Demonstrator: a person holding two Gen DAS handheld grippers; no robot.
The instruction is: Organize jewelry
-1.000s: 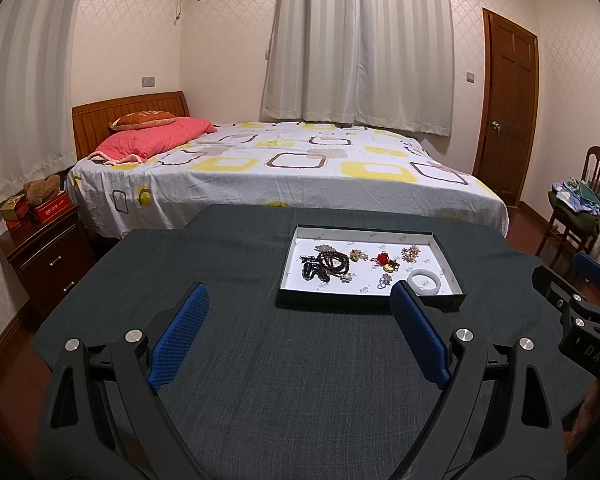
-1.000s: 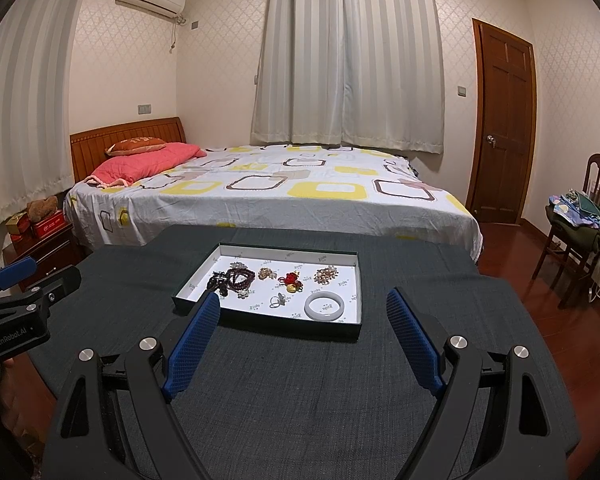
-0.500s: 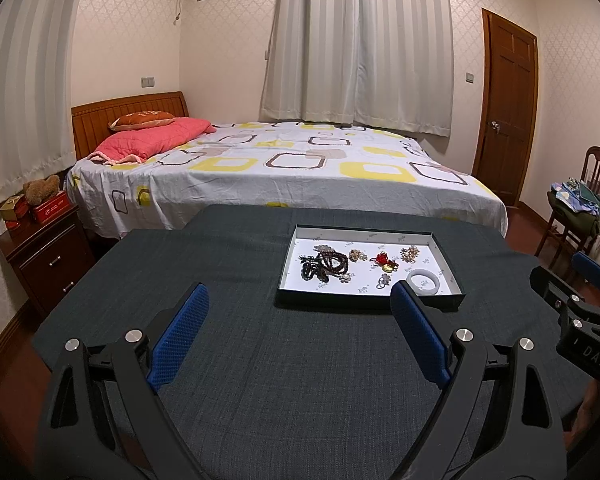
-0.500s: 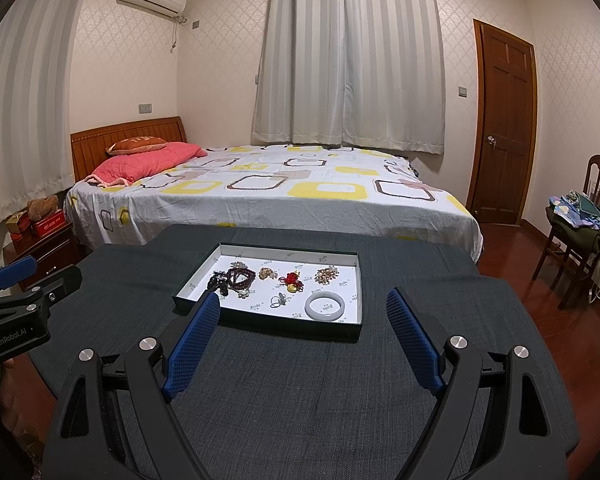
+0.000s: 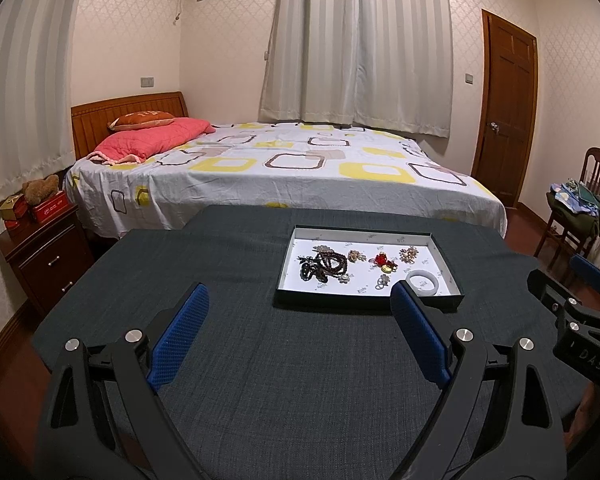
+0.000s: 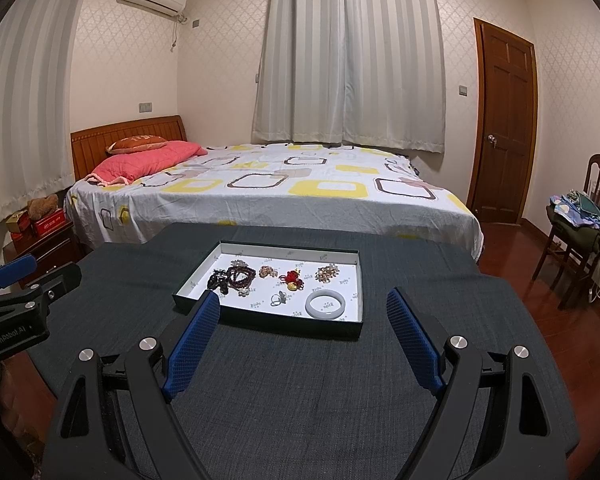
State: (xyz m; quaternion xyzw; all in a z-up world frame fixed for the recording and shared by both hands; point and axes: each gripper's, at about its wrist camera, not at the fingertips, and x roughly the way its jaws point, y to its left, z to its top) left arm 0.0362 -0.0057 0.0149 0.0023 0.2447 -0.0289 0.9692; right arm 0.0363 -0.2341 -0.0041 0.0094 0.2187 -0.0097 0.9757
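Both grippers hover over the dark table (image 5: 300, 380), neither touching anything. Left gripper (image 5: 300, 300) spread wide, empty, blue pads (image 5: 178, 334) in the lower frame. Right gripper (image 6: 304, 304) also wide open, empty. Tray (image 6: 268, 324) sits mid-frame on the table, just beyond the fingertips. Inside it: dark bead bracelets (image 6: 234, 278) at left, red charm (image 6: 292, 280) in the middle, gold cluster (image 6: 327, 273) upper right, white bangle (image 6: 325, 305) at lower right, small silver piece (image 6: 278, 299) beside it. Bed (image 6: 260, 188) behind the table.
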